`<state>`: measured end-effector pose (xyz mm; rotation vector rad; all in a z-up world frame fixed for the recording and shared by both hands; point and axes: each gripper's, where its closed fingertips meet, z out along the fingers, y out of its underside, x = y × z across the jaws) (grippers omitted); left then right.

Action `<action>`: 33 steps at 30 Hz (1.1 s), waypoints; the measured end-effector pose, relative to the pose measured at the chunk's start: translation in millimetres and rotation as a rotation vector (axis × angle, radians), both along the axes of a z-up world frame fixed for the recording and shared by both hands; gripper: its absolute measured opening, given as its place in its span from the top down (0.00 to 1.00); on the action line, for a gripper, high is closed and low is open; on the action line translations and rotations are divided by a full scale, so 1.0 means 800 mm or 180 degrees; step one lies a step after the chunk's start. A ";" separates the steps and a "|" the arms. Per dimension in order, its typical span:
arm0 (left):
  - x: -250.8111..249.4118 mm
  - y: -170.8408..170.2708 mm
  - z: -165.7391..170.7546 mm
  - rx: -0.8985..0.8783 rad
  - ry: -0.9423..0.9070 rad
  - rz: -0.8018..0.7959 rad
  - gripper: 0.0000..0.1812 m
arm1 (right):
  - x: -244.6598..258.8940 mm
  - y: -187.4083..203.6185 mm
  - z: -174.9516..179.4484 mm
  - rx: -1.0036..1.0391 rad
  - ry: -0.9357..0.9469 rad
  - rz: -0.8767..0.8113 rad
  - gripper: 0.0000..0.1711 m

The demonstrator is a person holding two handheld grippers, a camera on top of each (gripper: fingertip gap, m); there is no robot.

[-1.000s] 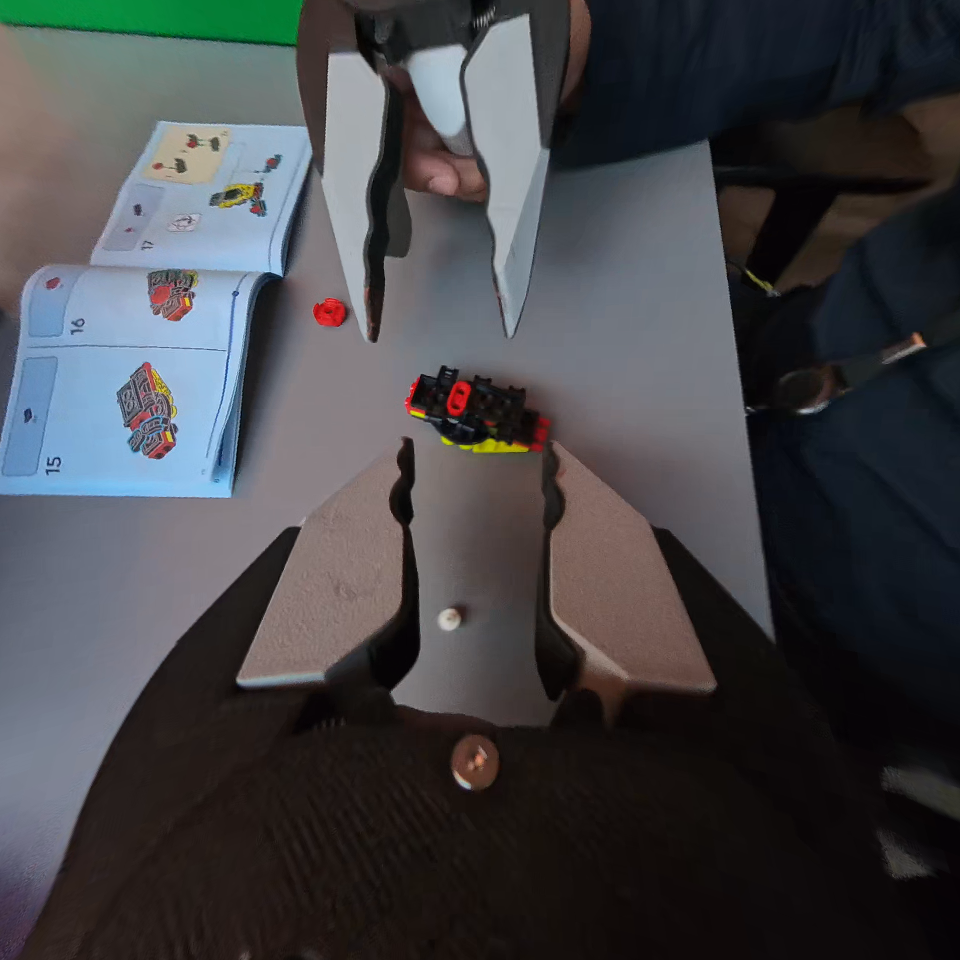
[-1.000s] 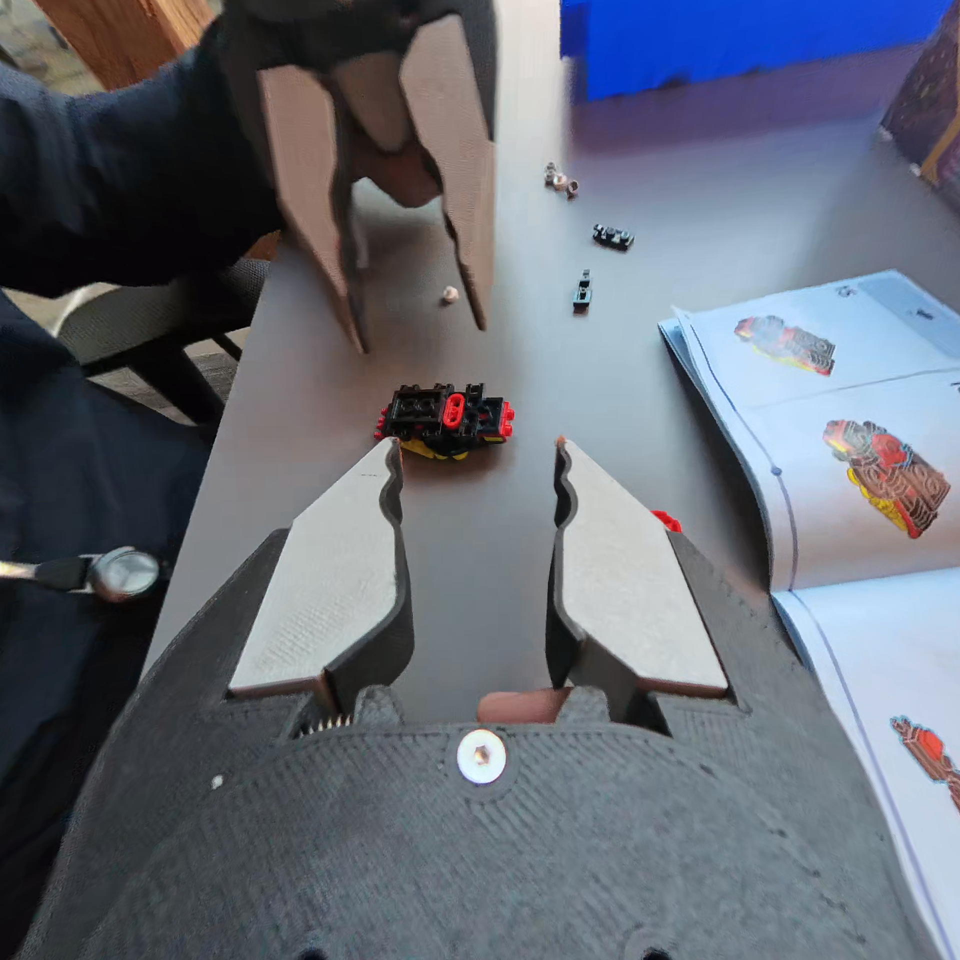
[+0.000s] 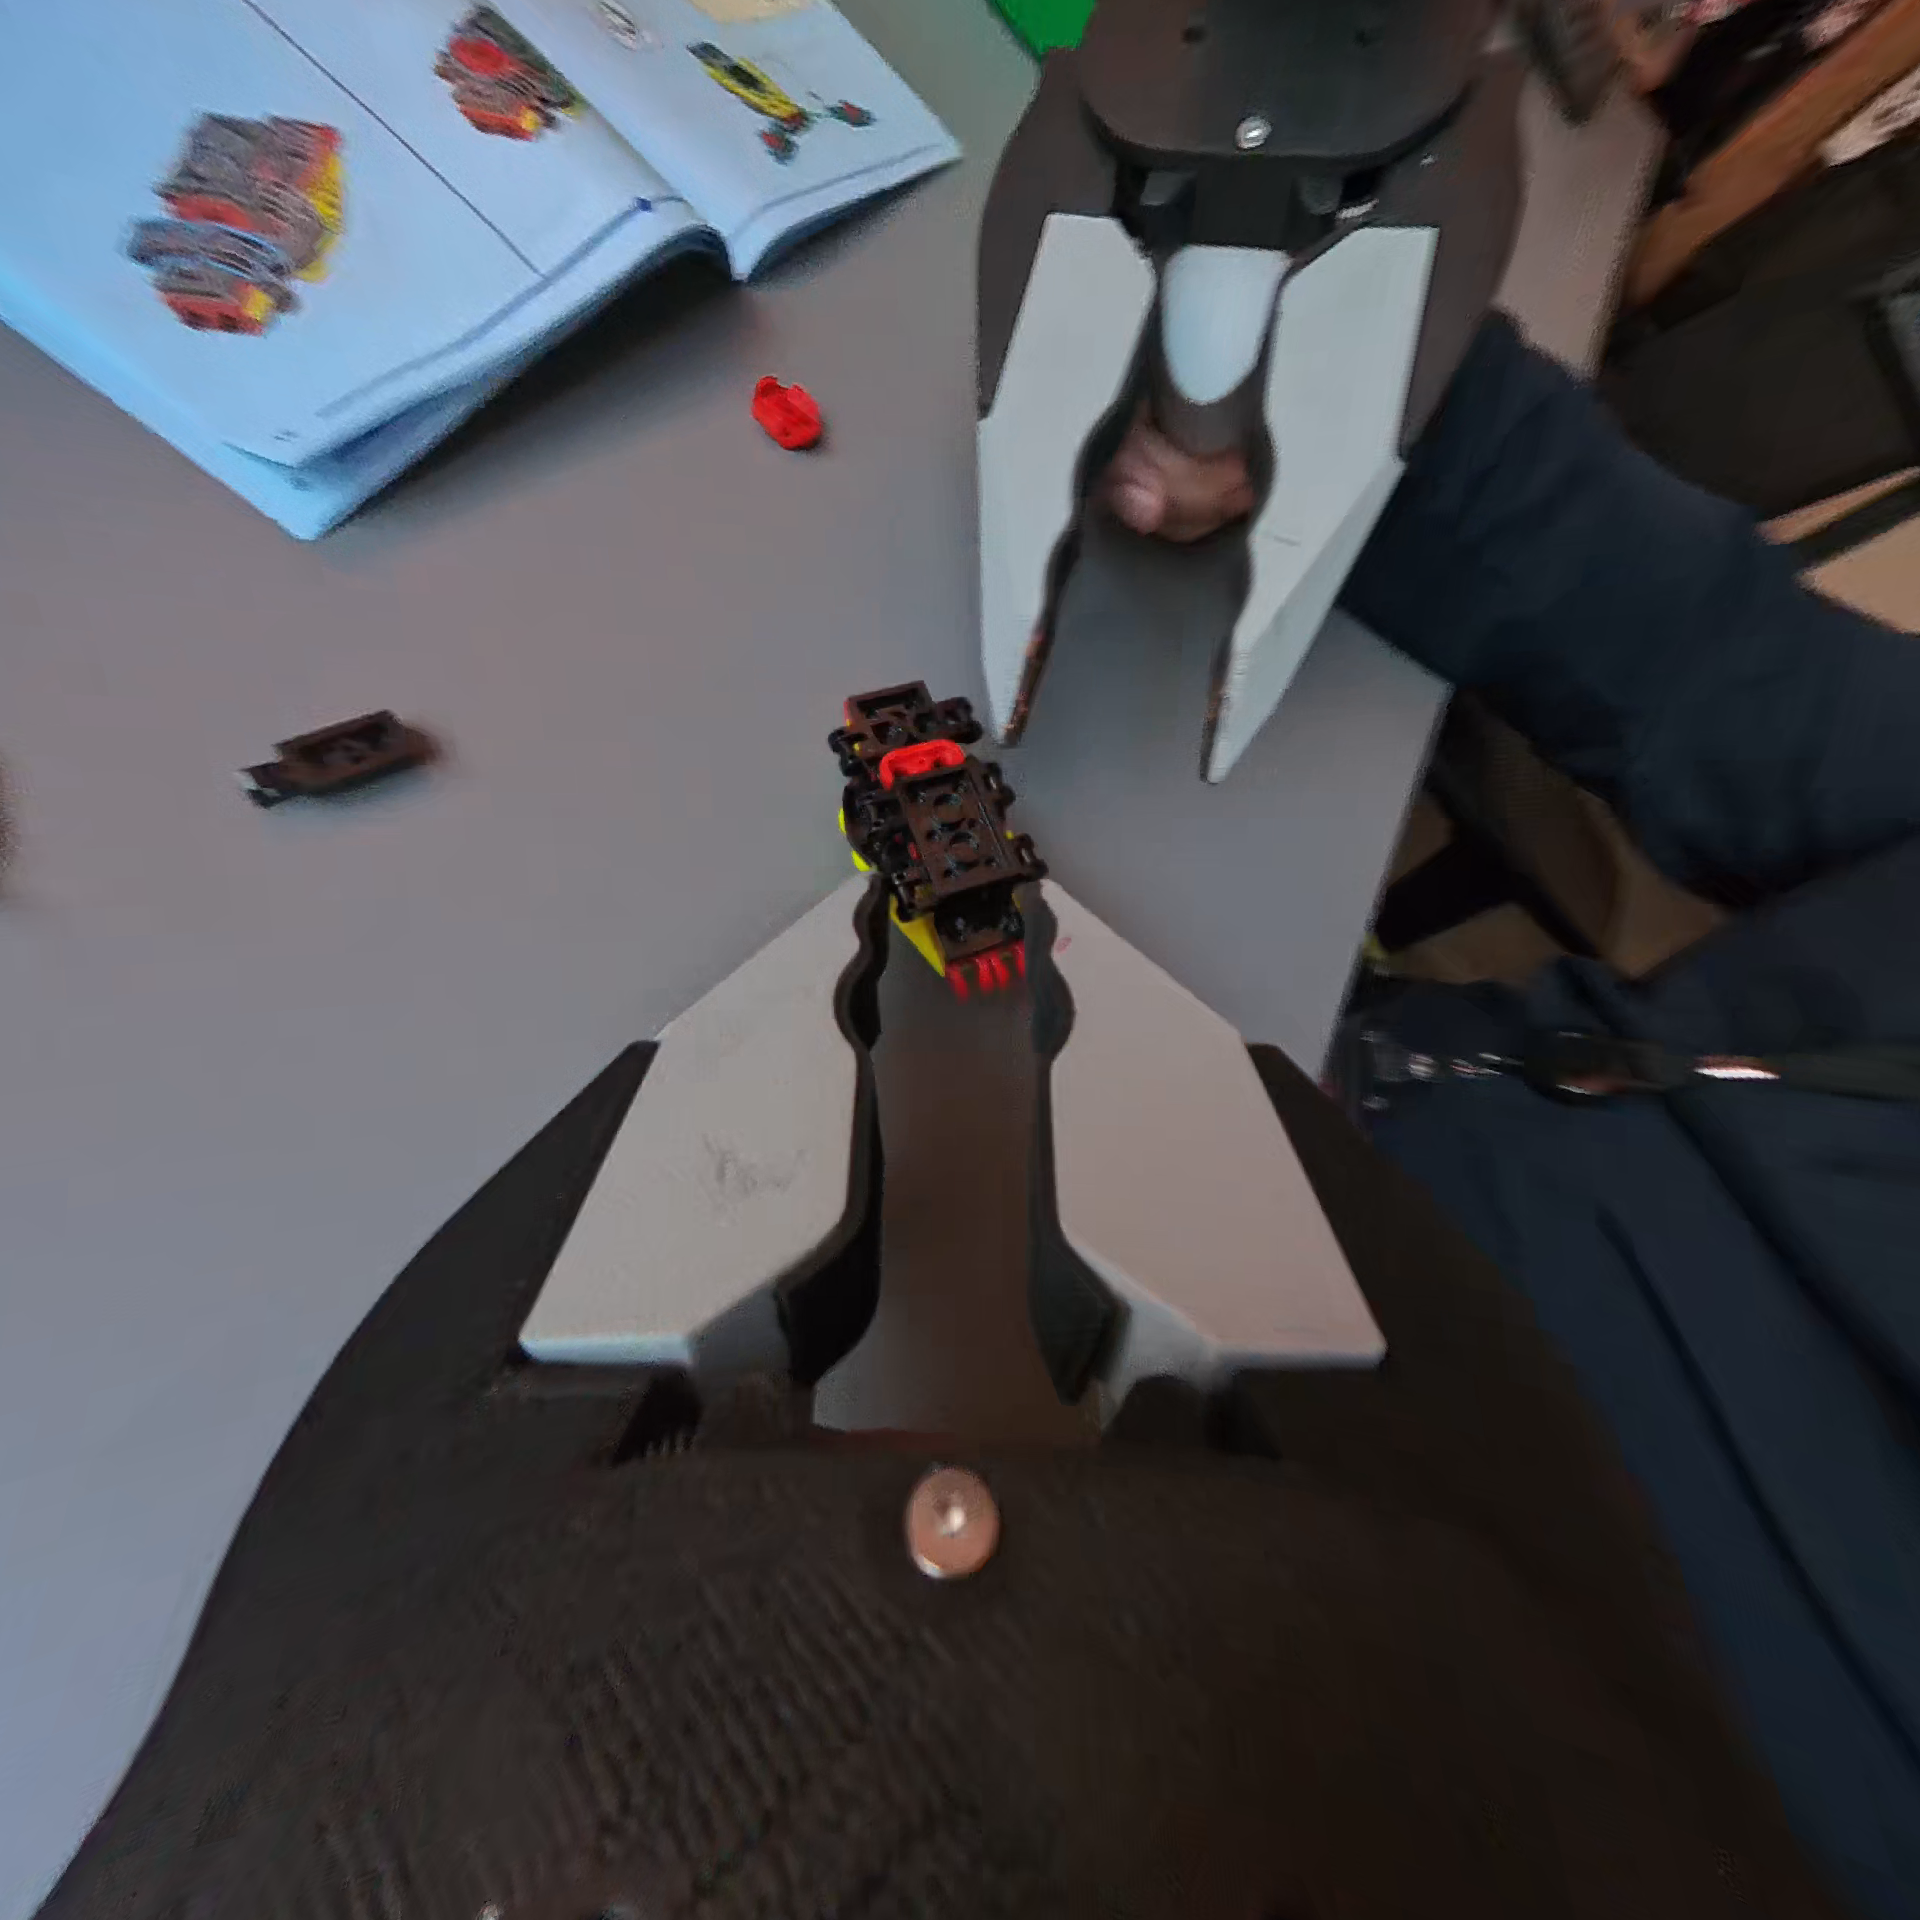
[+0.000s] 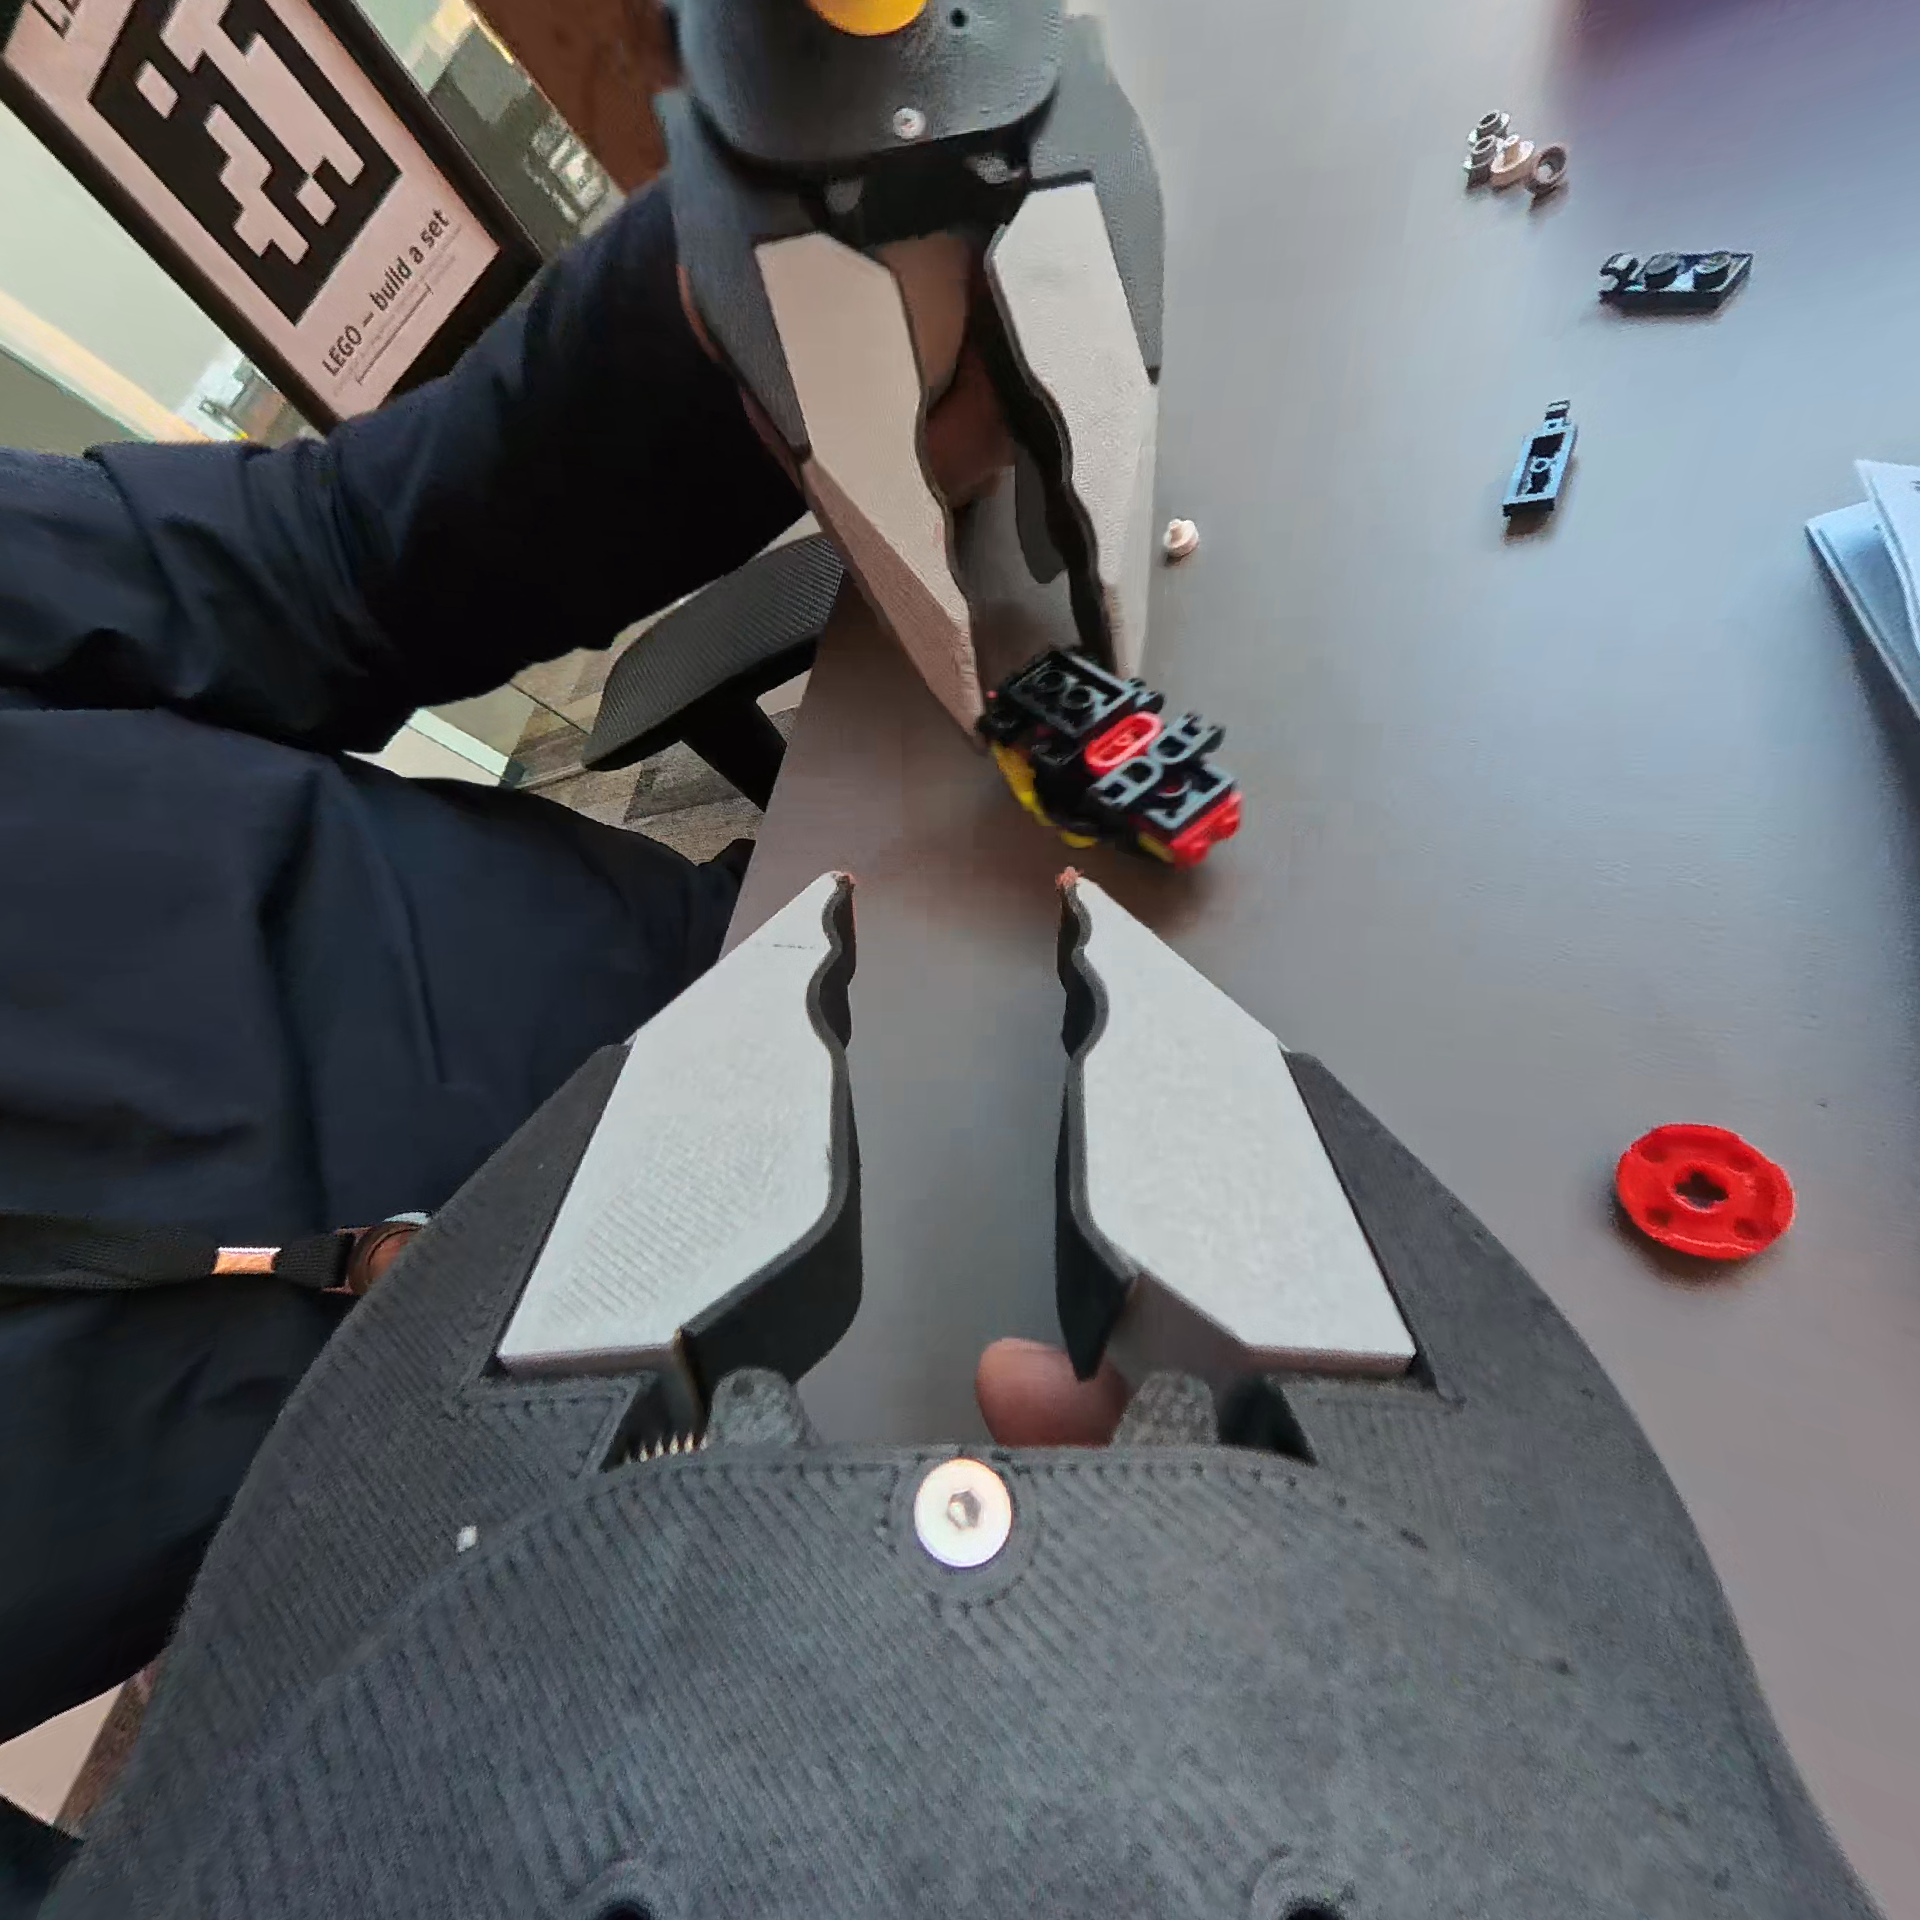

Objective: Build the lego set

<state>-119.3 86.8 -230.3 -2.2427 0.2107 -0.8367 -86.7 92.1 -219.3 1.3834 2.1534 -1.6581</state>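
The small lego model (image 3: 940,831), black with red and yellow parts, is near the table edge. My left gripper (image 3: 956,904) is shut on its near end, with the model pointing away along the fingers. In the right wrist view the left gripper (image 4: 1049,707) comes in from the top and pinches the black end of the model (image 4: 1127,764), which looks slightly tilted. My right gripper (image 4: 956,883) is open and empty, a short way from the model's side. It also shows in the left wrist view (image 3: 1112,753), just right of the model.
A red round plate (image 4: 1704,1192) lies to the right of my right gripper. Black plates (image 4: 1675,278) (image 4: 1541,457), a pale stud (image 4: 1181,537) and small grey pieces (image 4: 1512,161) lie farther off. The open instruction booklet (image 3: 364,208) lies beyond. The table edge (image 4: 790,748) is close on the left. Across from one pair of fingers to the other is roughly 4 cm. My right gripper's tips are some 10 cm from the red round plate (image 4: 1704,1192). Look for it in the left wrist view (image 3: 793,409) too.
My left gripper has moved onto the model and closed on its end. The model has turned lengthwise to it. My right gripper has shifted towards the table edge and narrowed a little.
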 end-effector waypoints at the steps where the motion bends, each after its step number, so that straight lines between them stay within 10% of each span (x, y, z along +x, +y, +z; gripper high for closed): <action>1: 0.003 -0.003 0.006 -0.0057 -0.0280 -0.0113 0.87 | 0.001 -0.002 0.001 0.0014 0.0034 0.0025 0.79; 12: 0.004 -0.034 0.051 -0.0200 -0.1576 -0.0867 0.87 | -0.002 -0.004 0.037 0.1490 0.1726 -0.0350 0.67; 33: 0.046 -0.053 0.044 -0.0324 -0.1389 -0.1528 0.87 | -0.001 -0.058 0.031 0.2876 0.2824 -0.0071 0.78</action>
